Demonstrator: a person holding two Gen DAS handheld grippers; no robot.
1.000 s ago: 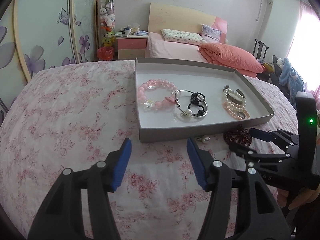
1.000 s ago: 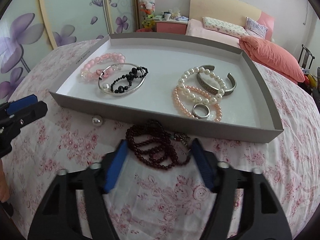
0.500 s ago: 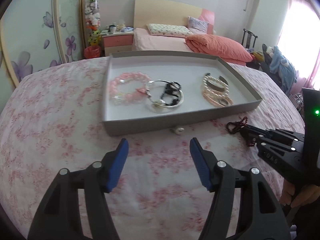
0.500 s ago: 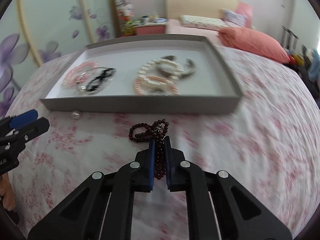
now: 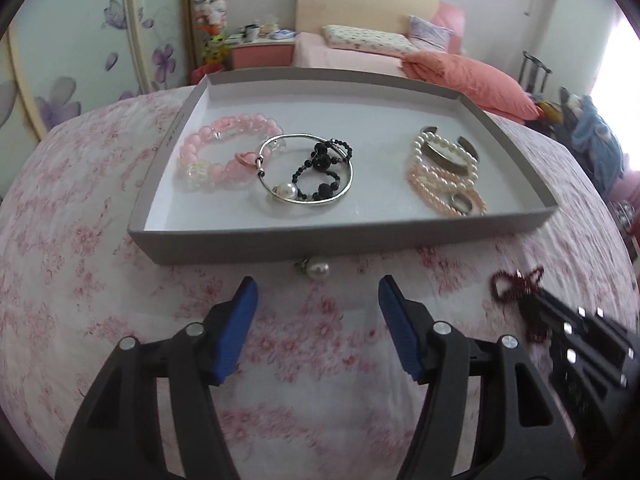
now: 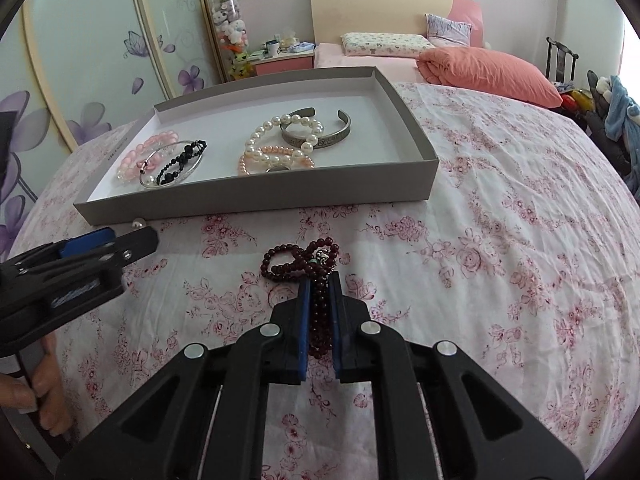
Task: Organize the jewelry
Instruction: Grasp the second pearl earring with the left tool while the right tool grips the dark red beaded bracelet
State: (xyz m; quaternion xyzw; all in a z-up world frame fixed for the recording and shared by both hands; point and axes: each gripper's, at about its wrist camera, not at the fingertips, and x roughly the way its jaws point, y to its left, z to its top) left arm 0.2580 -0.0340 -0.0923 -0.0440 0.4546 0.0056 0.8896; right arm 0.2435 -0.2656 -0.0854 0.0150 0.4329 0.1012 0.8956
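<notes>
A dark red bead string (image 6: 308, 266) lies on the floral cloth in front of the grey tray (image 6: 256, 198), and my right gripper (image 6: 319, 280) is shut on its near loops. From the left wrist view the same bead string (image 5: 516, 286) shows at the right, at the tip of the right gripper (image 5: 536, 304). My left gripper (image 5: 316, 296) stands open just short of a loose pearl earring (image 5: 316, 269) that lies against the grey tray's (image 5: 320, 240) front wall. The tray holds a pink bead bracelet (image 5: 224, 152), a silver bangle with black beads (image 5: 308, 176) and pearl bracelets (image 5: 444, 172).
The table wears a white cloth with pink flowers (image 6: 500, 260), with bare cloth to the right of the tray. Behind it stand a bed with an orange quilt (image 6: 488, 72), a pink nightstand (image 6: 280, 64) and flowered wardrobe doors (image 6: 100, 60). A hand (image 6: 44, 392) holds the left gripper's handle.
My right gripper closed on the dark red bead string and rolled, so the tray now sits left of centre in its view. My left gripper moved right and closer, bringing the pearl earring between its fingers' line.
</notes>
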